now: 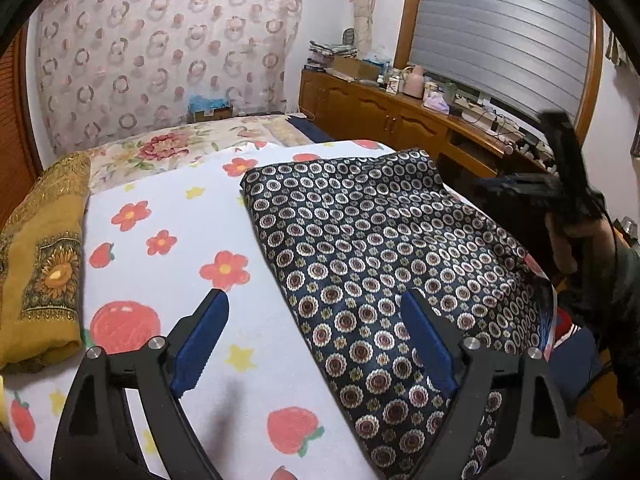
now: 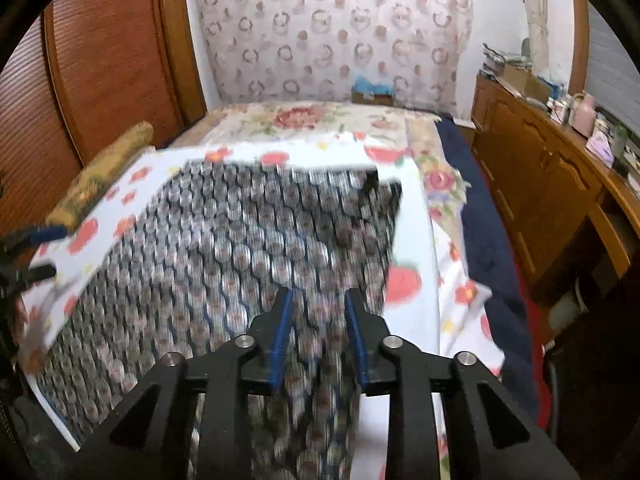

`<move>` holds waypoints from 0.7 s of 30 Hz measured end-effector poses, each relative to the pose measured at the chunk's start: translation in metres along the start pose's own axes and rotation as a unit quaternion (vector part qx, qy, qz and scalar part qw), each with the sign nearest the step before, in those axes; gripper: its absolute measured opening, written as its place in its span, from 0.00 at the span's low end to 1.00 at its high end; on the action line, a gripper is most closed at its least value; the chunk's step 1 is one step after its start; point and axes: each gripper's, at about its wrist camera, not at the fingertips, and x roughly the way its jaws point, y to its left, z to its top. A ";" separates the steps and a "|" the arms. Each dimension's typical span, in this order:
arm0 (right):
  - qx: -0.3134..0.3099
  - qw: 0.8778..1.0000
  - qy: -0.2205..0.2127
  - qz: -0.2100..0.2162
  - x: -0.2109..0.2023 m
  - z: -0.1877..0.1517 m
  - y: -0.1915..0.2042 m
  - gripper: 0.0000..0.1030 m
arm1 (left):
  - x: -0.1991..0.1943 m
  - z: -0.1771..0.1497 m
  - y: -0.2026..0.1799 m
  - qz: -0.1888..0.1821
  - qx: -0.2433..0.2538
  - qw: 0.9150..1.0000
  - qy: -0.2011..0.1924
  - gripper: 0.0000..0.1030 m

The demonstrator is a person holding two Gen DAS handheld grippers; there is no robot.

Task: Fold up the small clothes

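Note:
A dark garment with a ring-and-flower print point(image 1: 380, 248) lies folded flat on the white fruit-print sheet point(image 1: 168, 264). My left gripper point(image 1: 316, 312) is open and empty, low over the garment's near left edge. My right gripper point(image 2: 318, 300) hovers over the same garment point(image 2: 224, 248), which looks blurred in the right wrist view. Its jaws stand partly apart with nothing pinched between them. In the left wrist view the right gripper point(image 1: 560, 160) shows raised at the bed's right side. The left gripper's fingers point(image 2: 36, 252) show at the left edge of the right wrist view.
A folded mustard cloth point(image 1: 44, 264) lies at the bed's left side. A floral blanket point(image 1: 172, 148) covers the bed's far end. A wooden cabinet point(image 1: 380, 116) with clutter on top runs along the right wall. A wooden wardrobe point(image 2: 108, 52) stands on the left.

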 end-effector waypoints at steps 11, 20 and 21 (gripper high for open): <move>0.050 0.998 0.032 -0.016 0.095 0.052 -0.020 0.36 | 0.007 -0.007 0.004 0.006 -0.007 1.000 0.013 0.85; 0.062 0.997 -0.008 -0.048 0.087 0.059 -0.043 0.01 | 0.009 -0.014 0.000 -0.004 -0.009 1.000 0.022 0.85; 0.059 0.997 -0.011 -0.051 0.085 0.059 -0.043 0.01 | 0.009 -0.014 -0.001 -0.004 -0.006 1.000 0.023 0.85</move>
